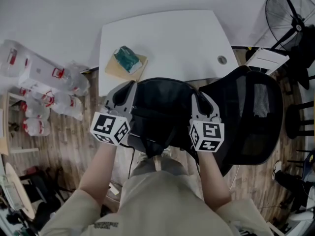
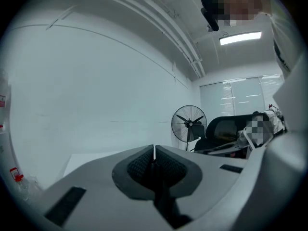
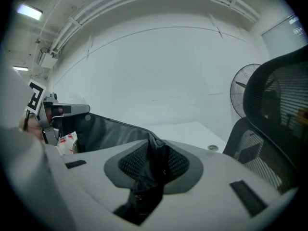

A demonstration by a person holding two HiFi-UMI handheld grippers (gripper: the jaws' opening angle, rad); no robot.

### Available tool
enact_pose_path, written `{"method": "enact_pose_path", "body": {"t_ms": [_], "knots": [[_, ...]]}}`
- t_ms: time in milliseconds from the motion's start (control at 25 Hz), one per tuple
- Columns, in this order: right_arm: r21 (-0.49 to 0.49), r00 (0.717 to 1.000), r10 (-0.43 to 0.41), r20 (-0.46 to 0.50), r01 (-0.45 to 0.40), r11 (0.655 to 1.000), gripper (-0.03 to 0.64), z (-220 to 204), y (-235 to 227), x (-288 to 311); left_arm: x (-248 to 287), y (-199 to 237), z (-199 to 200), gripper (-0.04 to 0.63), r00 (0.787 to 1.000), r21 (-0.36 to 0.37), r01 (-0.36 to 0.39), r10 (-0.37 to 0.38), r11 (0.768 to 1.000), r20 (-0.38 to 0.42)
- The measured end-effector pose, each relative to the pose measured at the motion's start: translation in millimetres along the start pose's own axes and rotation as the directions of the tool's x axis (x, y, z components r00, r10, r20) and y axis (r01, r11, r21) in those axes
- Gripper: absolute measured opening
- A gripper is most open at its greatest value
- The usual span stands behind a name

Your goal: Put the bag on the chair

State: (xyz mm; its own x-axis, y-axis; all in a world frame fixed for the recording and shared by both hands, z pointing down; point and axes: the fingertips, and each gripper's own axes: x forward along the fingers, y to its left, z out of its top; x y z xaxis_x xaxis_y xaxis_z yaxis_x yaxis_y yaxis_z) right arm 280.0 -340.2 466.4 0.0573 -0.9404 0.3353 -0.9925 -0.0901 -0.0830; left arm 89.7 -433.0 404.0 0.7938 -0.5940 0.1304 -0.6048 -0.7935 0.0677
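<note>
A black bag (image 1: 162, 107) hangs between my two grippers in front of the white table (image 1: 172, 38). The left gripper (image 1: 129, 90) holds its left edge and the right gripper (image 1: 199, 100) its right edge. In the left gripper view the left gripper (image 2: 154, 165) has its jaws almost together, with a thin dark piece of the bag pinched low between the pads. In the right gripper view the right gripper (image 3: 156, 160) is shut on a fold of black fabric, and the bag (image 3: 110, 131) stretches away to the left. The black mesh chair (image 1: 251, 117) stands just right of the bag, close beside the right gripper.
A green object on a brown board (image 1: 127, 59) lies on the table's left part. Packs of water bottles (image 1: 44, 82) sit on the floor at left. A standing fan (image 1: 290, 11) is at the far right behind the chair. The person's legs are below the bag.
</note>
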Motion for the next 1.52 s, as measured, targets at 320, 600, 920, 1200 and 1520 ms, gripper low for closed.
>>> {"method": "enact_pose_path", "body": {"t_ms": [320, 600, 920, 1200, 1520], "knots": [[0.004, 0.995, -0.035, -0.095, 0.035, 0.999, 0.097, -44, 7, 33, 27, 32, -53, 0.028, 0.998, -0.041, 0.036, -0.038, 0.999, -0.057], [0.064, 0.982, -0.06, -0.179, 0.073, 0.995, 0.097, -95, 10, 66, 43, 52, -107, 0.028, 0.989, -0.061, 0.09, -0.096, 0.994, -0.114], [0.097, 0.961, -0.099, -0.257, 0.127, 0.987, 0.098, -163, 7, 91, 53, 58, -181, 0.028, 0.968, -0.073, 0.165, -0.176, 0.984, -0.179], [0.124, 0.943, -0.113, -0.314, 0.158, 0.98, 0.103, -217, 3, 106, 57, 61, -244, 0.028, 0.958, -0.11, 0.157, -0.178, 0.981, -0.223], [0.128, 0.937, -0.088, -0.338, 0.138, 0.982, 0.103, -267, 6, 129, 64, 75, -304, 0.028, 0.956, -0.133, 0.12, -0.15, 0.984, -0.252]]}}
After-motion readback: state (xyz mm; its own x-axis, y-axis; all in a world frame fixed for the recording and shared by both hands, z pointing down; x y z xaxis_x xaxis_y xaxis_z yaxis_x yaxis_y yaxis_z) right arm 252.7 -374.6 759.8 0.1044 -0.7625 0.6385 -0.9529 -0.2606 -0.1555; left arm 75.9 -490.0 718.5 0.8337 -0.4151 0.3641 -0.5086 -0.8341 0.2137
